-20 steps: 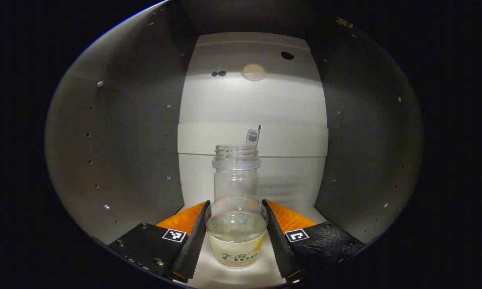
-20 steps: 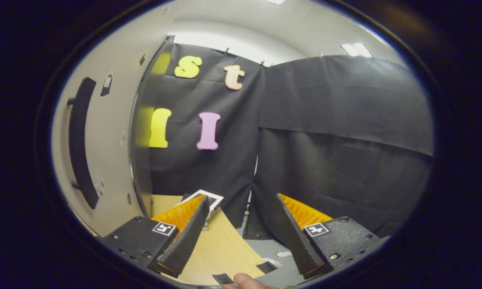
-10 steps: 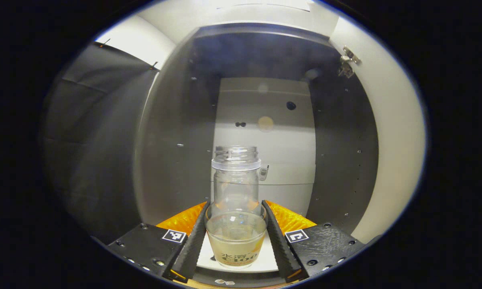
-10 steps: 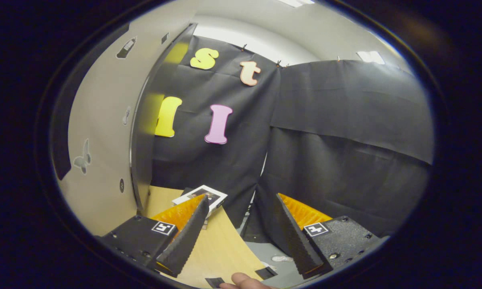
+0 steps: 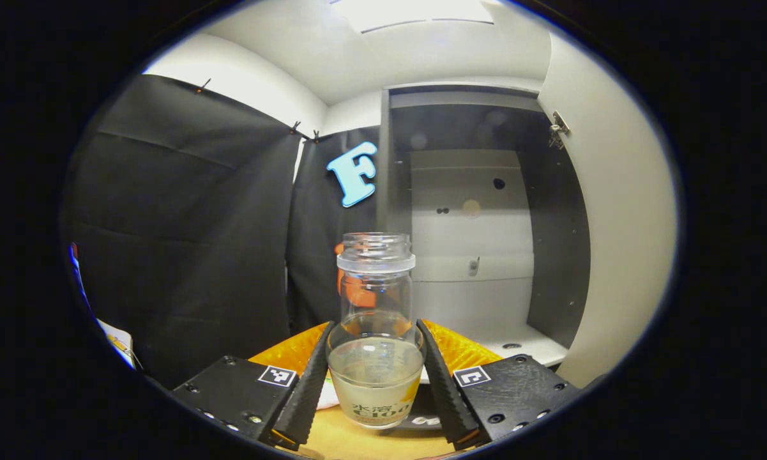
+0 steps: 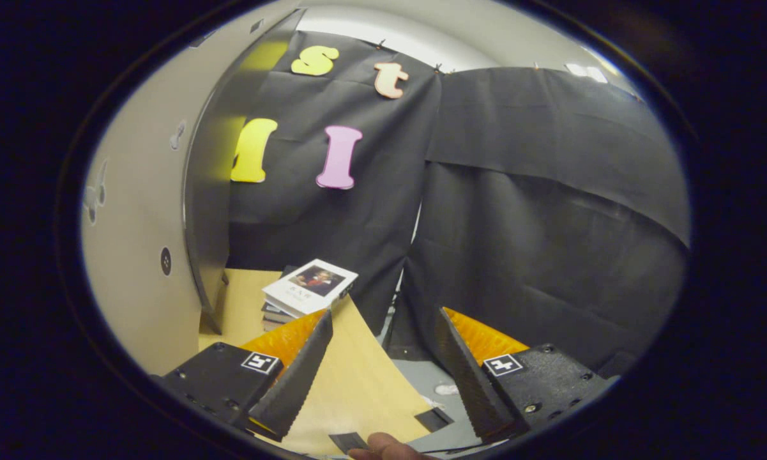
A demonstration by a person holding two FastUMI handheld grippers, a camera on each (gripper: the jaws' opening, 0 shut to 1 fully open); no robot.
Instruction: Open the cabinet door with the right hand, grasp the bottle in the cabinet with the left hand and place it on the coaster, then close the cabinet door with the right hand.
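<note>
Clear plastic bottle, capless, threaded neck, pale liquid in its lower part and a printed label near the base, stands upright, clamped between both fingers of the left hand-held gripper, outside and in front of the open grey cabinet, above the tan wooden worktop. Right hand-held gripper: fingers spread apart, holding nothing, over the worktop near a stack of books.

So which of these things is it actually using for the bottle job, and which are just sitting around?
Part of the job:
- bottle, gripped by the left gripper
- cabinet, standing open
- cabinet door, swung wide
- right gripper, open, holding nothing

Just lying about:
- stack of books on the table
- black cloth wall
</note>
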